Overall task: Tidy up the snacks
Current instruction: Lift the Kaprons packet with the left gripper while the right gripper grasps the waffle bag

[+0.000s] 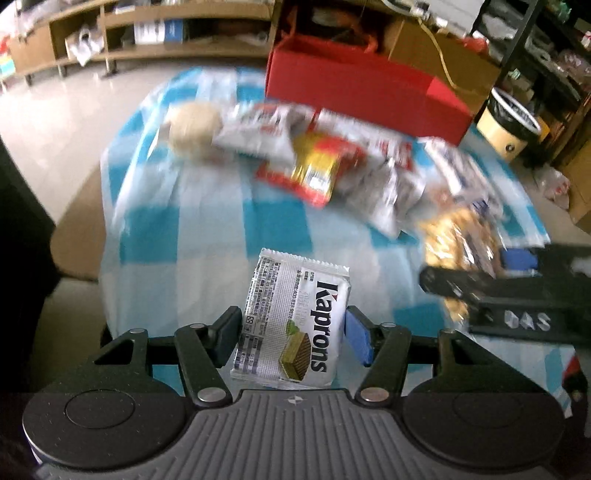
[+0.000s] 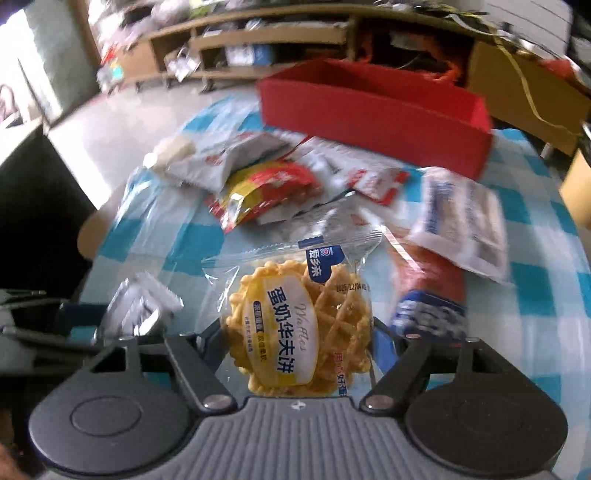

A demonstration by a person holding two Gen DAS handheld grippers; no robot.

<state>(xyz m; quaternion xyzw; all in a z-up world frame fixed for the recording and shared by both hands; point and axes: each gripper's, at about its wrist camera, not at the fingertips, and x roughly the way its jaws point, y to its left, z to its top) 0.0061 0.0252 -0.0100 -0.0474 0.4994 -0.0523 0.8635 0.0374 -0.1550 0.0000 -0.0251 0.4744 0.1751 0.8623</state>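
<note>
My left gripper (image 1: 293,332) is shut on a silver Kaprons wafer packet (image 1: 291,317) and holds it above the blue-checked tablecloth (image 1: 177,229). My right gripper (image 2: 299,339) is shut on a clear waffle packet (image 2: 295,317) with yellow waffles inside. The wafer packet also shows at the left of the right wrist view (image 2: 138,306). A pile of snack packets (image 1: 317,162) lies across the middle of the table, also in the right wrist view (image 2: 266,188). A red box (image 1: 354,88) stands open at the table's far edge, also in the right wrist view (image 2: 373,110).
A round pale bun (image 1: 192,129) lies at the pile's left end. The right gripper's body (image 1: 517,295) shows at the right of the left wrist view. Wooden shelves (image 1: 147,33) stand beyond the table, a cardboard box (image 1: 450,62) behind the red box, and a bin (image 1: 509,125) on the floor at right.
</note>
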